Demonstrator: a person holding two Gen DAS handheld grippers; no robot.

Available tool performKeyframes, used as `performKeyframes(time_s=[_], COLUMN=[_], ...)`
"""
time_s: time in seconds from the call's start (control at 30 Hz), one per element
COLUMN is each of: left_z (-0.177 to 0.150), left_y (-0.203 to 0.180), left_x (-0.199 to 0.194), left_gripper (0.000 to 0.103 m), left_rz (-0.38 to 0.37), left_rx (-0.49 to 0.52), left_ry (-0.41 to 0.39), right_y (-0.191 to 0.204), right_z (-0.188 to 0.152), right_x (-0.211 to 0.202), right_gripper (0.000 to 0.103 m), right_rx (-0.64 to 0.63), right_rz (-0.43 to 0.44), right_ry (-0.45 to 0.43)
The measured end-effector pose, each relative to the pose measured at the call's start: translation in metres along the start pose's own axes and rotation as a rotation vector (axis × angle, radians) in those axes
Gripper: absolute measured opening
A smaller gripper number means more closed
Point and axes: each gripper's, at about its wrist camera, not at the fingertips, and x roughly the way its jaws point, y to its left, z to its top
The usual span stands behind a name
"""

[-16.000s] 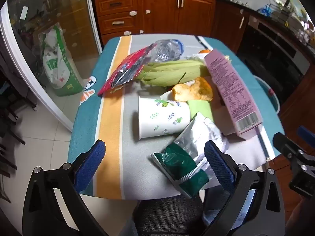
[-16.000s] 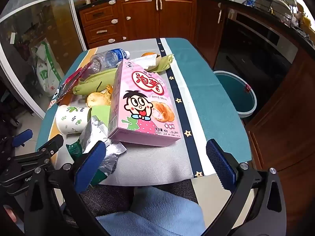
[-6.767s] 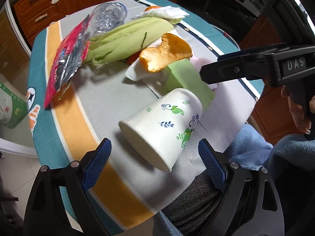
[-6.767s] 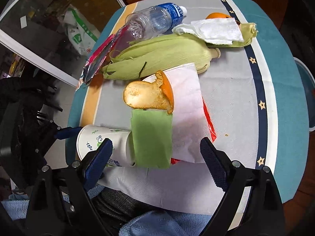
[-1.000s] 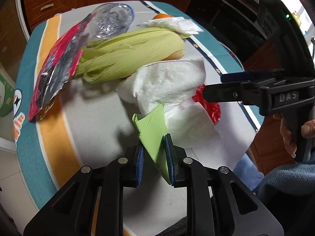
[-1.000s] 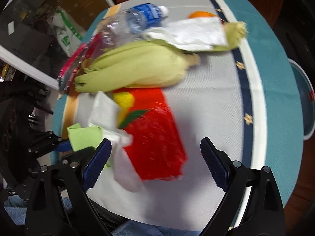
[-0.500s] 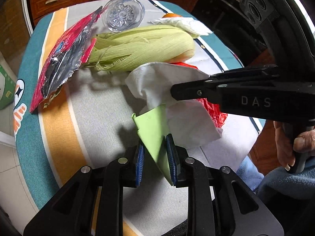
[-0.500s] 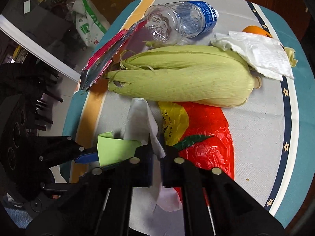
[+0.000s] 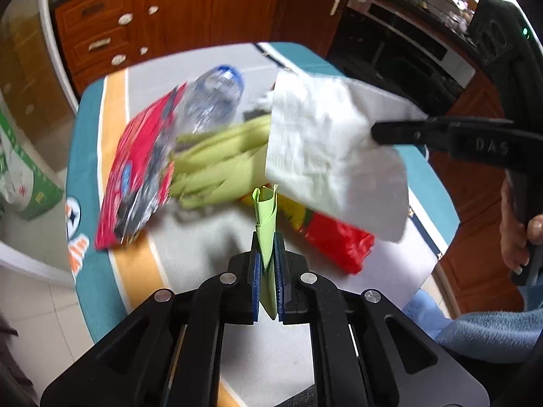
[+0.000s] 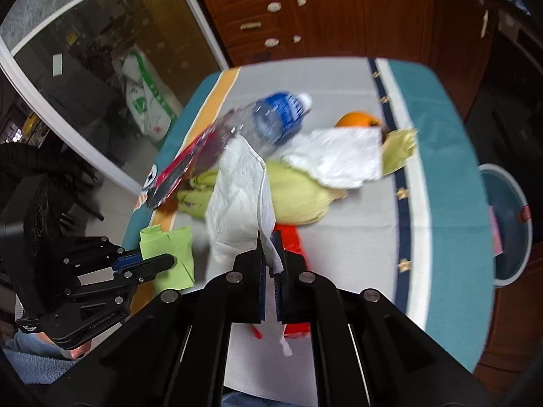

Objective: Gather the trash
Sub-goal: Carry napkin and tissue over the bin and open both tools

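Note:
My left gripper [image 9: 266,264] is shut on a folded green paper [image 9: 265,217] and holds it above the table; the green paper also shows in the right wrist view [image 10: 168,254]. My right gripper [image 10: 270,264] is shut on a white paper napkin [image 10: 241,200], lifted off the table; in the left wrist view the napkin [image 9: 325,149] hangs from the right gripper's fingers [image 9: 400,132]. On the table lie a corn cob in its husk [image 10: 298,193], a red plastic bag [image 9: 336,234], a red snack wrapper [image 9: 135,173] and a clear plastic bottle [image 10: 271,118].
A second napkin [image 10: 339,156], an orange [image 10: 356,118] and another husk [image 10: 400,149] lie at the table's far side. A teal bin [image 10: 509,224] stands on the floor right of the table. Wooden cabinets [image 9: 203,10] stand behind.
Both grippers have risen from the table. The right gripper has lifted the white napkin clear of the red bag, and the left holds the green paper higher.

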Motion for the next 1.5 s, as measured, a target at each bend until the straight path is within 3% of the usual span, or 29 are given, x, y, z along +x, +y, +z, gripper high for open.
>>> performKeyframes(time_s=[0.43,0.73,0.93,1.13,1.33,1.5], left_z=[0.074,0.125,0.155,0.181,0.198,0.218], left_y=[-0.106,-0.185,-0.237,-0.272,-0.295,-0.304], left_x=[0.024,0.074,0.112,0.165,0.217,0.229], left_gripper=[0.007,0.008,0.008,0.008,0.008,0.008], left_rz=[-0.039,-0.108,-0.145,-0.195,-0.210,-0.230], left_rx=[0.185,0.272,0.341,0.339,0.330,0.331], left_ry=[-0.025,0.038,0.052,0.101,0.158,0.151], right_y=[-0.119,-0.207,-0.263,-0.303,-0.338,-0.355], right_z=[-0.007,-0.020,-0.020,-0.017,-0.014,-0.010], right_x=[-0.063,-0.087,-0.089,-0.075,-0.058,-0.062], right_gripper=[0.004,0.004,0.004,0.004,0.004,0.004], right_rx=[0.171,0.286,0.348,0.377,0.424,0.431], right_rz=[-0.154,-0.236,-0.286,-0.335,-0.359,-0.375], right_ry=[-0.137,-0.180,-0.190,-0.168,-0.146,-0.148])
